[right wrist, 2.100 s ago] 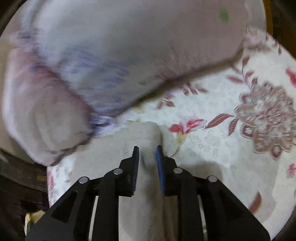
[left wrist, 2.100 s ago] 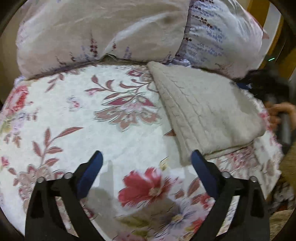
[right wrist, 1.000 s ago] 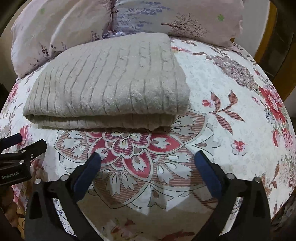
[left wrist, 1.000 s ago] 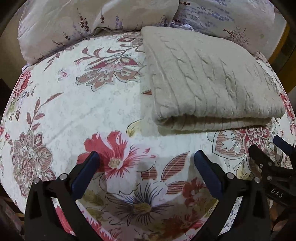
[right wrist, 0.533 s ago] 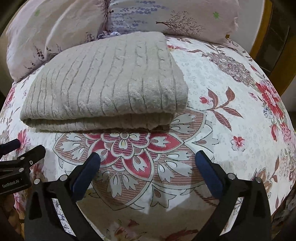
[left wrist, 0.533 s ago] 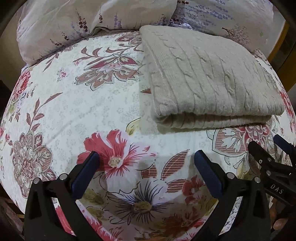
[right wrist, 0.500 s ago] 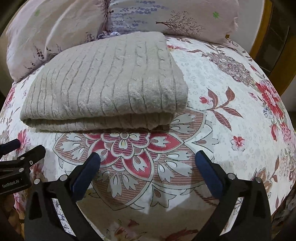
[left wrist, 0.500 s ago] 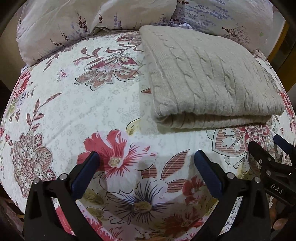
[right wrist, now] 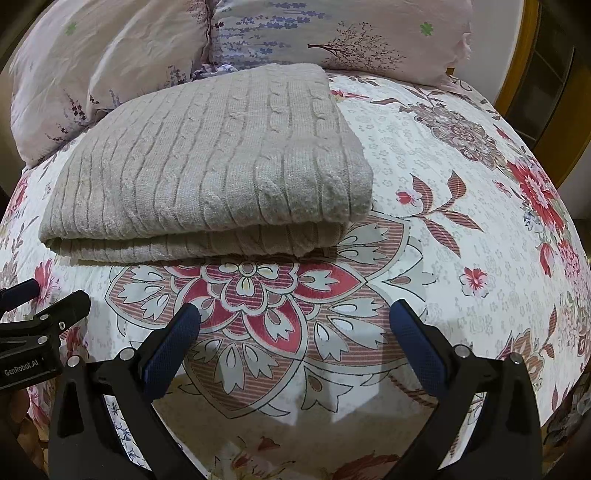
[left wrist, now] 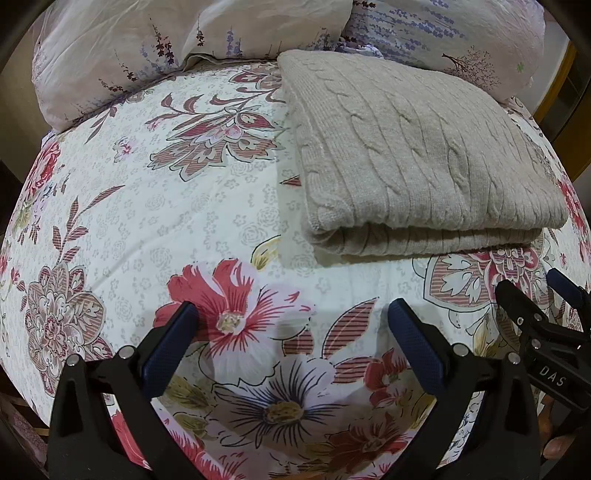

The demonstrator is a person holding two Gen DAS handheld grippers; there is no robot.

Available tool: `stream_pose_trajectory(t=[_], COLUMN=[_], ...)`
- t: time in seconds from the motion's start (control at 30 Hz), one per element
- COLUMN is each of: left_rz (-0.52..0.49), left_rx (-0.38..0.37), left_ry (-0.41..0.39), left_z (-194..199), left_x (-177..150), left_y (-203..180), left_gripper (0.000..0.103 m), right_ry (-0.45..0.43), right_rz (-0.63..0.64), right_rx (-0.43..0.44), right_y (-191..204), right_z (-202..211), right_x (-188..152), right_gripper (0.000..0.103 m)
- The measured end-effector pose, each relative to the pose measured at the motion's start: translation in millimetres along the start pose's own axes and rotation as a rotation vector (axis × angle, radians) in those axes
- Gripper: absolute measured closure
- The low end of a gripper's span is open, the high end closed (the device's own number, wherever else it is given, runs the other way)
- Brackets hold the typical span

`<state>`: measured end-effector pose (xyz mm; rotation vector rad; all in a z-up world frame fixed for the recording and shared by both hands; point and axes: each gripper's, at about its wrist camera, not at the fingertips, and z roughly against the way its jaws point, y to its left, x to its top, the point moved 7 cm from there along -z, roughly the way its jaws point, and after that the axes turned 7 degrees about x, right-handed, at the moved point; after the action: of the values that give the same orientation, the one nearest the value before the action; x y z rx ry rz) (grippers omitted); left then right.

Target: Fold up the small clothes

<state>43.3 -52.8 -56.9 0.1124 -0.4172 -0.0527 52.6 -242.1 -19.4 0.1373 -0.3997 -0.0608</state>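
Note:
A beige cable-knit sweater [left wrist: 413,158] lies folded in a neat rectangle on the floral bedspread [left wrist: 184,206], near the pillows. It also shows in the right wrist view [right wrist: 207,166]. My left gripper [left wrist: 291,321] is open and empty, hovering over the bedspread in front of the sweater's left corner. My right gripper [right wrist: 295,321] is open and empty, in front of the sweater's near folded edge. Each gripper shows at the edge of the other's view, the right one at the right [left wrist: 546,295], the left one at the left [right wrist: 40,299].
Two pale floral pillows [left wrist: 184,44] [right wrist: 332,33] lie behind the sweater at the head of the bed. A wooden frame [right wrist: 517,62] stands at the far right. The bedspread [right wrist: 461,184] stretches to both sides of the sweater.
Two seconds ago my right gripper was shut on the sweater; it has let go, opened and pulled back. Both grippers have hardly moved over the last second.

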Motion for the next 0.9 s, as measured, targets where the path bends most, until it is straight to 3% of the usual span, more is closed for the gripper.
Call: stream_pose_trajectory(t=[0.9], left_rz=[0.004], left_rx=[-0.001], left_ry=[0.009], left_z=[-0.8], left_x=[1.1], left_y=[1.0], left_gripper=[0.002], right_ry=[-0.005], right_rz=[0.0], right_rx=[0.0], right_y=[0.3], right_z=[0.6], right_x=[-0.5], right_gripper=[0.001])
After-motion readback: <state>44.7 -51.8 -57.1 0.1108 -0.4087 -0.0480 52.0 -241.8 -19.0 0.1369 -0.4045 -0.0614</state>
